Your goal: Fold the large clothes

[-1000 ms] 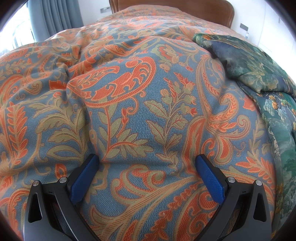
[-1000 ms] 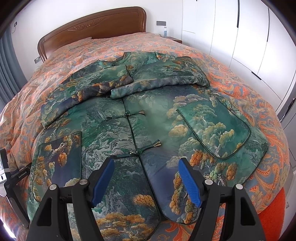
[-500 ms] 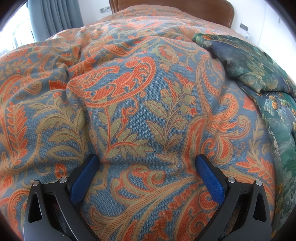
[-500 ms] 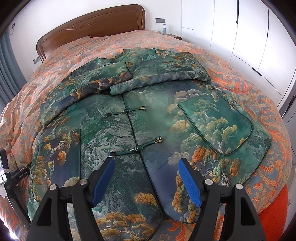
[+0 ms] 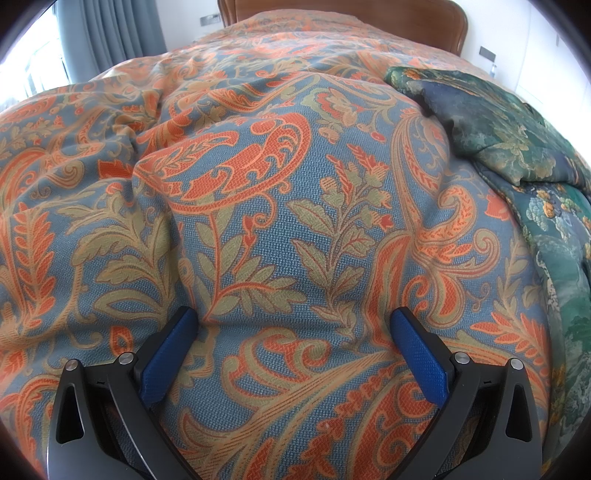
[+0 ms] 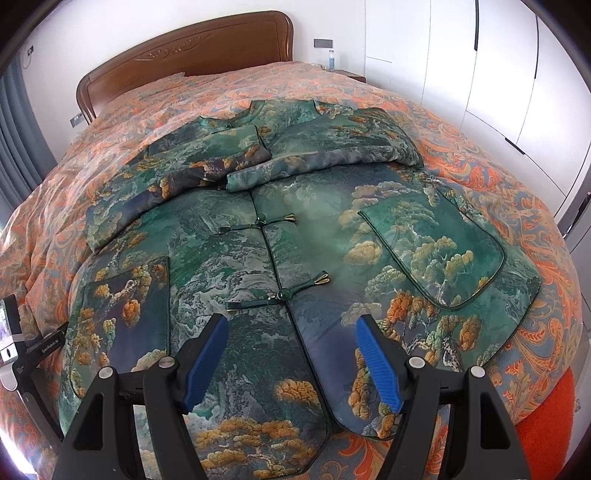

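A large green jacket (image 6: 229, 266) with gold tree patterns and knot buttons lies front up on the bed, both sleeves folded across its chest. My right gripper (image 6: 290, 325) hovers open above the jacket's lower hem, nothing between its blue pads. In the left wrist view the jacket (image 5: 517, 147) shows only at the right edge. My left gripper (image 5: 291, 321) is open over the bare bedspread, left of the jacket. Part of the left tool (image 6: 22, 354) shows at the far left of the right wrist view.
An orange and blue paisley bedspread (image 5: 258, 184) covers the bed and is rumpled at the left. A wooden headboard (image 6: 184, 55) stands at the far end. White wardrobe doors (image 6: 480, 74) line the right side. Grey curtains (image 5: 110, 33) hang at the left.
The right wrist view has shifted slightly, so the jacket sits a little lower and further right in frame. The left gripper has not moved. Both grippers stay open.
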A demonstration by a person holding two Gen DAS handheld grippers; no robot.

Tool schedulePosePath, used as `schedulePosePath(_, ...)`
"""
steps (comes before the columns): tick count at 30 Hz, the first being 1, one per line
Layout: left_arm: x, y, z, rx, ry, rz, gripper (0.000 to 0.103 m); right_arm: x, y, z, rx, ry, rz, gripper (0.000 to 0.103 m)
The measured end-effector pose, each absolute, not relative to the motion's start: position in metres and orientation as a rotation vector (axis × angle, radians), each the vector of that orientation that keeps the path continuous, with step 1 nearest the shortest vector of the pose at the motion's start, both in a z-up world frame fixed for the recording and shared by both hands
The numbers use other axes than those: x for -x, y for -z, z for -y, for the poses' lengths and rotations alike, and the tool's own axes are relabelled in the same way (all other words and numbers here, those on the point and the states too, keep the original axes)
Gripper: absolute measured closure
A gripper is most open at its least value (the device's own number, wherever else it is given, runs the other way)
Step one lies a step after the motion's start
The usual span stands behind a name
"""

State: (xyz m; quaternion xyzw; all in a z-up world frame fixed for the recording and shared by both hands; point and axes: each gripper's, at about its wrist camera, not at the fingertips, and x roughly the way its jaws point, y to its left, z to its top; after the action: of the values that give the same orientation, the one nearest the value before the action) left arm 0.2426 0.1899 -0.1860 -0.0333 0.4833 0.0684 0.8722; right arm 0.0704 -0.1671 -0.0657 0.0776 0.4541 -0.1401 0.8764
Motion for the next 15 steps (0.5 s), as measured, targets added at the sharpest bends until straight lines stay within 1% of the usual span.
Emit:
schedulePosePath(9, -0.242, 0.186, -0.190, 0.070, -0.143, -1.010, 0.000, -0.060, 0.067, 0.187, -0.220, 0.275, -0.930, 0.030)
schedulePosePath(15, -0.241, 0.186, -0.189, 0.071, -0.142, -1.008, 0.000, -0.044, 0.054, 0.212, -0.273, 0.266, -0.871, 0.030)
